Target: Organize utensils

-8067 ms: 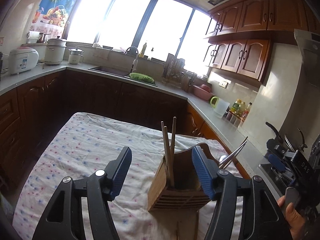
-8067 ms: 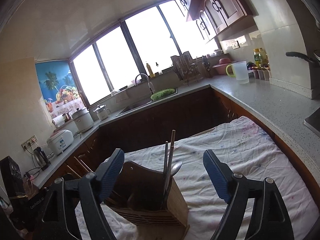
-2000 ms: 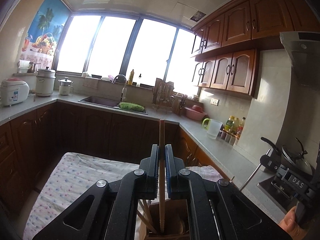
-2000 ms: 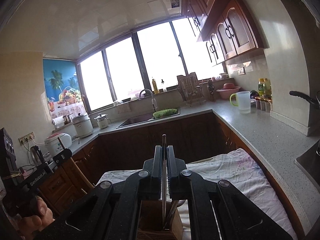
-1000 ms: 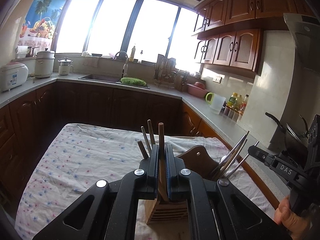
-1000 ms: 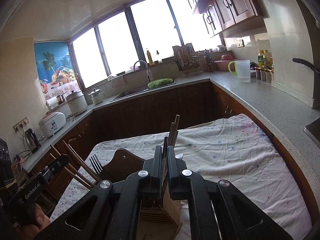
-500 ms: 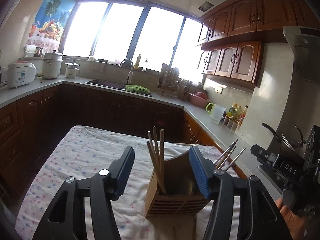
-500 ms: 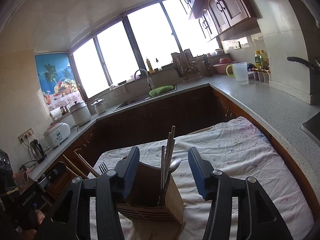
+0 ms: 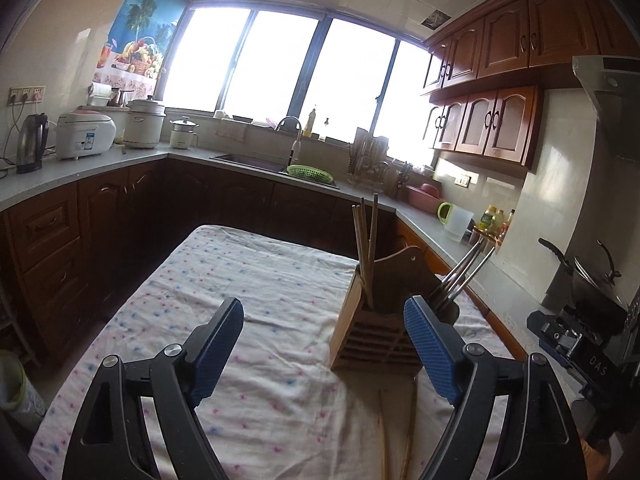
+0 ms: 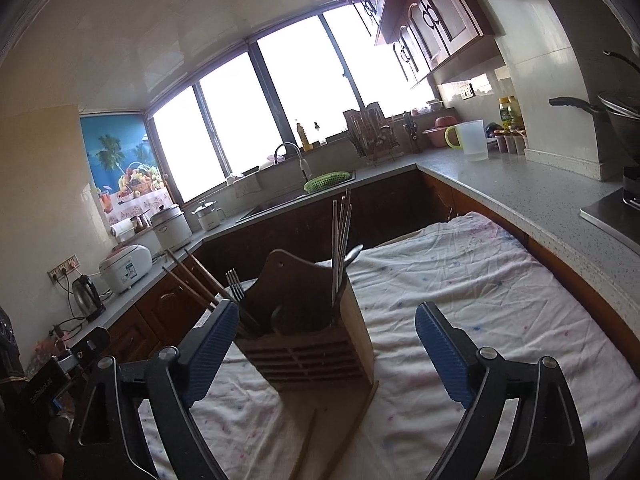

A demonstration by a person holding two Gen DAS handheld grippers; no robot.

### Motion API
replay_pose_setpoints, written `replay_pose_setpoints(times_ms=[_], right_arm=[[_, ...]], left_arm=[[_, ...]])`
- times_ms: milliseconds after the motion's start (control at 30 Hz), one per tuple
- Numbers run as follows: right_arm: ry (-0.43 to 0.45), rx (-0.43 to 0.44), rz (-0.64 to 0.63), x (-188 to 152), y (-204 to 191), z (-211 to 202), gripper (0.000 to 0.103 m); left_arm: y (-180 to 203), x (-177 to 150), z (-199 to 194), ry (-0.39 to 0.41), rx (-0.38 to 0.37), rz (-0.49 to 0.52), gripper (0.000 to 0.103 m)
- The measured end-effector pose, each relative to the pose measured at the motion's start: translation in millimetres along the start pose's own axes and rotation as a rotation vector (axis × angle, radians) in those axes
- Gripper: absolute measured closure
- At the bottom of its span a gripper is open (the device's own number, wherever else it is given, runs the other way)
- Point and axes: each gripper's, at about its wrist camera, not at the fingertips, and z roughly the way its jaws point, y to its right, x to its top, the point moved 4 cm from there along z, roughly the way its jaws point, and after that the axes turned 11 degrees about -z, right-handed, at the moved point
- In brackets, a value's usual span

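Tablecloth [image 9: 256,280] bears the utensil holder [image 9: 376,344] ahead of both opening, empty tools: left tool [image 9: 324,344], right tool [image 10: 324,344]

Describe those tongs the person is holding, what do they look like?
Both the left tongs and the right tongs have glossy black plastic arms with cut-out openings and silver rivets. Each finger carries a blue ribbed pad. White lettering marks the bodies, too blurred to read fully.

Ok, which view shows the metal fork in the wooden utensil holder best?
The right wrist view: the metal fork shows its tines above the wooden utensil holder. In the left wrist view, only slanted metal handles show behind the holder; no tines.
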Motion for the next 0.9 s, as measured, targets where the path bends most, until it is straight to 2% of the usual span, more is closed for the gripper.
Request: replay_pose_setpoints(times_ms=[133,333,433,633,733,800,900], right_arm=[[-0.001,0.009,0.017,-19.9,-3.8,-16.3,0.011],[-0.008,-0.004,0.019,-44.1,-8.9,-37.7,0.011],[-0.008,-0.017,0.01,-51.6,-10.6,-46.2,0.01],[0.045,-0.057,-0.041,-54.3,-15.4,-66.0,0.008],[0.11,-0.097,-0.086,-55.8,-20.9,-83.2,0.0],[0.151,-0.11,-0.121,-59.6,-26.0,-94.4,0.0],[0.197,-0.131,-0.19,-67.2,-35.1,-107.5,0.0]], left_arm=[[-6.1,-13.5,-16.3,-0.002,0.022,-0.012,0.02],[-4.3,-34.7,-32.3,-0.033,0.053,0.022,0.02],[-6.2,-31.6,-37.1,-0.043,0.052,0.022,0.02],[-3.8,-39.0,-59.1,0.001,0.062,0.073,0.02],[-5.4,-47.5,-70.4,0.036,0.07,0.098,0.012],[-6.2,-52.8,-79.0,0.076,0.079,0.104,0.001],[-7.6,-62.7,-88.3,0.124,0.095,0.128,0.001]])
